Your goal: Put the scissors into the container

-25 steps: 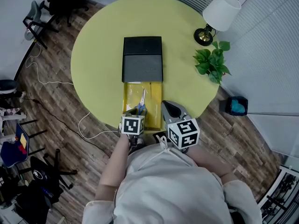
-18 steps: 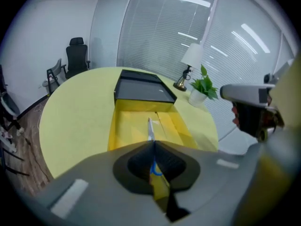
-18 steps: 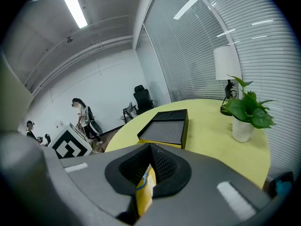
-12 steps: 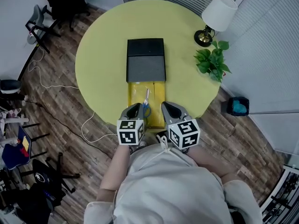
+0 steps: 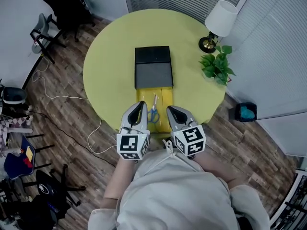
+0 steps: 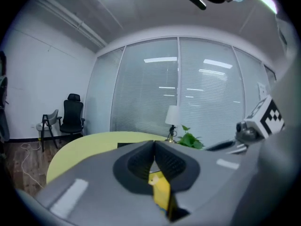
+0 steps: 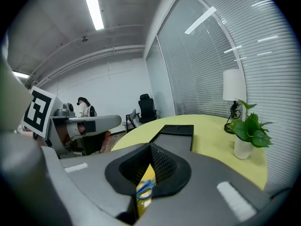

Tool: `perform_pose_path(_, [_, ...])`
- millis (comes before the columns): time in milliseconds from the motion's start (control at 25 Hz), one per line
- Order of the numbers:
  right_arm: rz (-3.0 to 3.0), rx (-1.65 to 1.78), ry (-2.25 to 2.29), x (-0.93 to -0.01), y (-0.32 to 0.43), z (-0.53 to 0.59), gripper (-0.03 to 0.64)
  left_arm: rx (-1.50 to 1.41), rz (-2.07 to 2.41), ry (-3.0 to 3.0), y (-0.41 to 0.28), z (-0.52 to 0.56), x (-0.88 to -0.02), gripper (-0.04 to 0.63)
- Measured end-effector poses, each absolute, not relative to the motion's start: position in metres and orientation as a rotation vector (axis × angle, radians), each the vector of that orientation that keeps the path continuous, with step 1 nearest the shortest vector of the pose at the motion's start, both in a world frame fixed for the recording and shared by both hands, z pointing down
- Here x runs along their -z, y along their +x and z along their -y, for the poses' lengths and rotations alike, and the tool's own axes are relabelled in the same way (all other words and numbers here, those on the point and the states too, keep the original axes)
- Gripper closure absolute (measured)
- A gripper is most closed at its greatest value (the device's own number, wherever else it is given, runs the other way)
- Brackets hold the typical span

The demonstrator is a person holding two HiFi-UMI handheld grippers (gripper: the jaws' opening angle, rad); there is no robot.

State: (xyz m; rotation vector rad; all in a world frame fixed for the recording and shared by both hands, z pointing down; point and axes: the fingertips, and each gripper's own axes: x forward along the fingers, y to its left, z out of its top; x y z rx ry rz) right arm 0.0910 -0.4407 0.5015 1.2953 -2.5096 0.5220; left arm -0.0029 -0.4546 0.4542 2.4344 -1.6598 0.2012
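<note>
The scissors [image 5: 153, 110], with blue handles, lie in a yellow tray-like container [image 5: 165, 104] at the near edge of the round yellow table. A black box [image 5: 153, 67] adjoins the tray's far end. My left gripper [image 5: 142, 105] hovers at the tray's left side, shut and empty; its pads meet in the left gripper view [image 6: 154, 145]. My right gripper [image 5: 169, 110] sits at the tray's right side, also shut with nothing held [image 7: 150, 147]. Below its jaws the scissors' blue handles [image 7: 146, 186] show on the yellow tray.
A white-shaded lamp [image 5: 218, 23] and a potted plant [image 5: 216, 66] stand at the table's right edge. Office chairs [image 5: 62, 8] and a white cable [image 5: 91, 128] are on the wooden floor to the left. A blue bin [image 5: 244, 112] sits to the right.
My left gripper has drawn back from over the tray to its left side, and its jaws have closed. The scissors stay lying in the yellow tray. The right gripper has barely moved.
</note>
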Motion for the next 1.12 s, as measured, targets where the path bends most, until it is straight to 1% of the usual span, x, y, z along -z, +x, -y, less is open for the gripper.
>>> perform_pose_path(440, [2.509, -0.465, 1.348, -0.488, 0.086, 0.428, 0.617, -0.157, 1.613, 2.476, -0.008, 0.442, -0.443, 0.589])
perform_pose_path(1120, [2.48, -0.478, 1.374, -0.491, 0.086, 0.41, 0.615, -0.211, 1.535, 2.505, 0.003, 0.426, -0.448, 0.589])
